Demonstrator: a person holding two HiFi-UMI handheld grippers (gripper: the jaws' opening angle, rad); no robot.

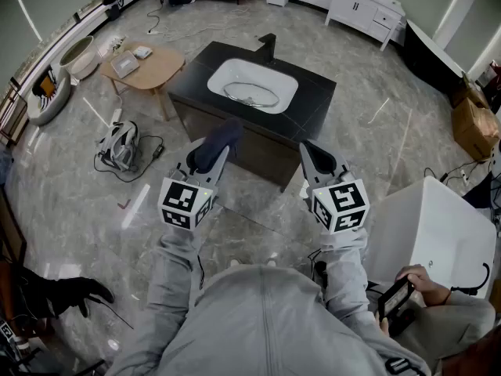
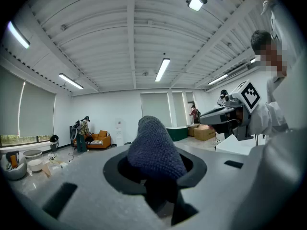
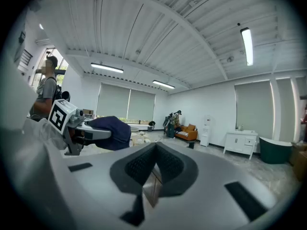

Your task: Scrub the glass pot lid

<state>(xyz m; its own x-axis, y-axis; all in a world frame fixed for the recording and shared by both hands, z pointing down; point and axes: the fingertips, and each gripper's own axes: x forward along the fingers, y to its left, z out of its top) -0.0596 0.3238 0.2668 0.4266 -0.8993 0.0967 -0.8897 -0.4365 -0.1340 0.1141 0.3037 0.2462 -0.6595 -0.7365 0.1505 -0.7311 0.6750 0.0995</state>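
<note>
The glass pot lid [image 1: 252,95] lies in the white basin [image 1: 227,73] of a black counter [image 1: 317,100], ahead of both grippers and apart from them. My left gripper [image 1: 217,153] is shut on a dark blue knitted scrubbing cloth [image 1: 219,139], held up in the air short of the counter's near edge. The cloth [image 2: 156,150] fills the space between the jaws in the left gripper view. My right gripper [image 1: 316,160] is level with it to the right, its jaws closed with nothing held [image 3: 156,150]. Both gripper views point upward across the room, so the lid is hidden from them.
A black faucet [image 1: 268,44] stands behind the basin. A low wooden table [image 1: 149,69] sits to the counter's left, with a bag and cables [image 1: 119,146] on the floor. A white tub [image 1: 446,229] and a seated person's hand holding a phone [image 1: 403,292] are at the right.
</note>
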